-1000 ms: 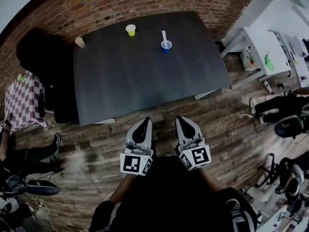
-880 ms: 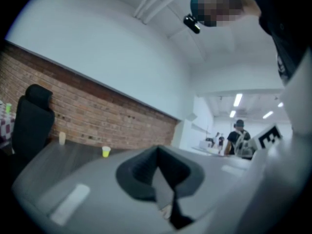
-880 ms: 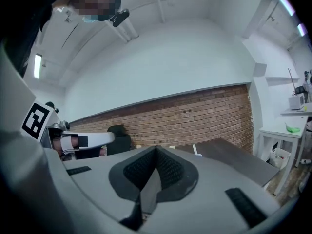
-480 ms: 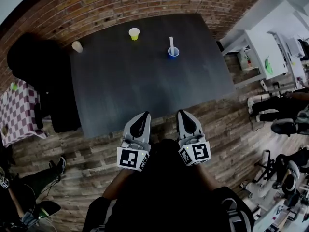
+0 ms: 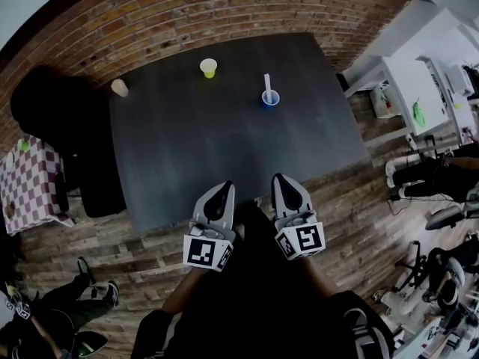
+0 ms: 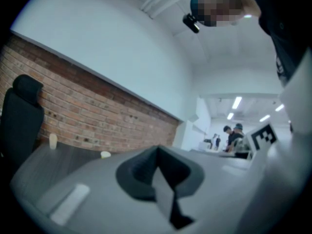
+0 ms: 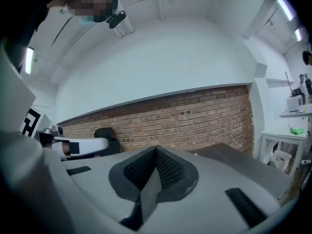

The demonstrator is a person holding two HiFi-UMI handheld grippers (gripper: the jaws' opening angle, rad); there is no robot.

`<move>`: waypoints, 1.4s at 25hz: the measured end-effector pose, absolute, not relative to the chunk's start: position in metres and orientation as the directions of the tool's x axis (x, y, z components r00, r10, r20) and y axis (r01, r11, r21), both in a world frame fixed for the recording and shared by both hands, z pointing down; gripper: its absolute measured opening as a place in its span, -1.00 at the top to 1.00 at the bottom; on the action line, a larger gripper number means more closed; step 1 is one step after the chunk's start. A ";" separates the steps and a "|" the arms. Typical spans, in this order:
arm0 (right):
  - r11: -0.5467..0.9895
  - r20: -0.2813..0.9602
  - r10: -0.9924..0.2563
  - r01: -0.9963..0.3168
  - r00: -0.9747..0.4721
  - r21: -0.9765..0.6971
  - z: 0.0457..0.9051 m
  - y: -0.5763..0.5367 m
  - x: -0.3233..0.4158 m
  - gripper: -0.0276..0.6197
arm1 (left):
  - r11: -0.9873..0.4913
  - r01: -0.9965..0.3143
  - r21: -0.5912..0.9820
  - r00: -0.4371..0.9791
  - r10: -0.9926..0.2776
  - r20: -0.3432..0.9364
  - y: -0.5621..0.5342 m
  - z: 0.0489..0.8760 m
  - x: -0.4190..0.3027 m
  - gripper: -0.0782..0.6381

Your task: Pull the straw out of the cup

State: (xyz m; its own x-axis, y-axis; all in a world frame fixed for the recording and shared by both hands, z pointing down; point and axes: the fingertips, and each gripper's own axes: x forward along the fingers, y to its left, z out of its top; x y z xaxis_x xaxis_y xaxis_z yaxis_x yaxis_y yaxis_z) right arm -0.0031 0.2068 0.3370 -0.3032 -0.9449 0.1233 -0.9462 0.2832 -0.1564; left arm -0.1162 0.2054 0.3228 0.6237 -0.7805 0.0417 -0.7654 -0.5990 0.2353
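Head view looks steeply down; 2 gripper views seemingly share brick wall (image 7: 195, 118).

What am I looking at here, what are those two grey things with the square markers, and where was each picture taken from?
A person holds two tools: the left hand-held gripper and the right hand-held gripper. One picture comes from a camera on their head, looking down; the other two from cameras riding on each tool. Both are shut and hold nothing. On the table stand a blue cup with a straw, a yellow cup and a pale cup.
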 end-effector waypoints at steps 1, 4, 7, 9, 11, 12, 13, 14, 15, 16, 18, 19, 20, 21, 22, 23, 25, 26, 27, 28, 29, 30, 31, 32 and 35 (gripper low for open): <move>0.288 0.122 -0.943 -0.944 -0.308 -0.159 0.337 0.200 0.000 0.90 | -0.596 -0.769 0.231 0.620 -0.784 0.044 0.199 0.323 -0.113 0.77; 0.300 0.121 -0.939 -0.939 -0.322 -0.170 0.339 0.179 0.011 0.90 | -0.586 -0.778 0.226 0.609 -0.792 0.046 0.179 0.322 -0.101 0.77; 0.316 0.122 -0.933 -0.932 -0.339 -0.178 0.339 0.157 0.025 0.90 | -0.577 -0.785 0.224 0.599 -0.799 0.042 0.156 0.320 -0.083 0.77; 0.327 0.123 -0.928 -0.927 -0.351 -0.182 0.342 0.144 0.036 0.90 | -0.572 -0.790 0.222 0.594 -0.803 0.042 0.143 0.318 -0.069 0.77; 0.343 0.125 -0.922 -0.924 -0.365 -0.171 0.342 0.131 0.048 0.90 | -0.565 -0.795 0.220 0.588 -0.808 0.048 0.132 0.318 -0.055 0.77; 0.350 0.127 -0.920 -0.922 -0.371 -0.166 0.342 0.125 0.053 0.90 | -0.561 -0.798 0.219 0.584 -0.810 0.054 0.127 0.319 -0.048 0.77; 0.355 0.128 -0.918 -0.920 -0.376 -0.164 0.344 0.119 0.059 0.90 | -0.555 -0.802 0.219 0.579 -0.813 0.060 0.123 0.320 -0.041 0.77; 0.359 0.131 -0.915 -0.918 -0.381 -0.167 0.345 0.114 0.065 0.90 | -0.549 -0.806 0.220 0.574 -0.816 0.065 0.119 0.322 -0.035 0.77; 0.362 0.135 -0.913 -0.916 -0.386 -0.173 0.347 0.108 0.071 0.90 | -0.543 -0.810 0.221 0.569 -0.820 0.070 0.115 0.324 -0.030 0.77; 0.366 0.140 -0.910 -0.914 -0.391 -0.178 0.348 0.103 0.076 0.90 | -0.537 -0.814 0.221 0.563 -0.823 0.074 0.111 0.326 -0.025 0.77; 0.374 0.148 -0.904 -0.909 -0.402 -0.184 0.354 0.092 0.086 0.90 | -0.526 -0.822 0.219 0.552 -0.830 0.079 0.102 0.328 -0.016 0.77; 0.377 0.153 -0.901 -0.907 -0.406 -0.187 0.357 0.086 0.090 0.90 | -0.521 -0.825 0.218 0.548 -0.833 0.082 0.098 0.329 -0.012 0.77; 0.380 0.157 -0.899 -0.906 -0.410 -0.188 0.359 0.082 0.093 0.90 | -0.518 -0.828 0.217 0.544 -0.835 0.085 0.095 0.329 -0.008 0.77; 0.381 0.162 -0.897 -0.905 -0.412 -0.191 0.360 0.078 0.096 0.90 | -0.515 -0.829 0.217 0.542 -0.836 0.088 0.093 0.329 -0.005 0.77; 0.381 0.167 -0.895 -0.904 -0.413 -0.193 0.362 0.075 0.097 0.90 | -0.512 -0.831 0.218 0.540 -0.837 0.091 0.091 0.329 -0.002 0.77; 0.381 0.170 -0.894 -0.904 -0.414 -0.196 0.363 0.072 0.099 0.90 | -0.510 -0.832 0.220 0.538 -0.838 0.094 0.089 0.330 0.000 0.77; 0.381 0.174 -0.893 -0.903 -0.415 -0.198 0.366 0.064 0.100 0.90 | -0.505 -0.834 0.220 0.534 -0.839 0.100 0.084 0.332 0.002 0.77; 0.382 0.176 -0.892 -0.903 -0.416 -0.196 0.367 0.060 0.100 0.90 | -0.503 -0.836 0.220 0.533 -0.840 0.103 0.081 0.334 0.003 0.77; 0.384 0.178 -0.891 -0.903 -0.417 -0.194 0.369 0.056 0.101 0.90 | -0.502 -0.837 0.218 0.532 -0.840 0.106 0.079 0.335 0.004 0.77; 0.383 0.180 -0.891 -0.903 -0.417 -0.193 0.371 0.053 0.102 0.90 | -0.502 -0.837 0.217 0.532 -0.840 0.109 0.077 0.336 0.005 0.77; 0.381 0.182 -0.892 -0.904 -0.414 -0.192 0.373 0.050 0.103 0.90 | -0.503 -0.837 0.215 0.533 -0.839 0.111 0.075 0.338 0.006 0.77; 0.377 0.183 -0.893 -0.906 -0.411 -0.192 0.375 0.047 0.105 0.90 | -0.505 -0.836 0.215 0.535 -0.837 0.113 0.072 0.339 0.007 0.77; 0.374 0.185 -0.894 -0.908 -0.407 -0.191 0.377 0.044 0.106 0.90 | -0.507 -0.834 0.216 0.537 -0.835 0.115 0.069 0.341 0.007 0.77; 0.370 0.189 -0.895 -0.909 -0.404 -0.190 0.380 0.041 0.106 0.90 | -0.509 -0.833 0.219 0.540 -0.833 0.118 0.067 0.343 0.007 0.77; 0.357 0.208 -0.896 -0.915 -0.393 -0.190 0.388 0.032 0.107 0.90 | -0.518 -0.824 0.227 0.553 -0.823 0.128 0.058 0.349 0.009 0.77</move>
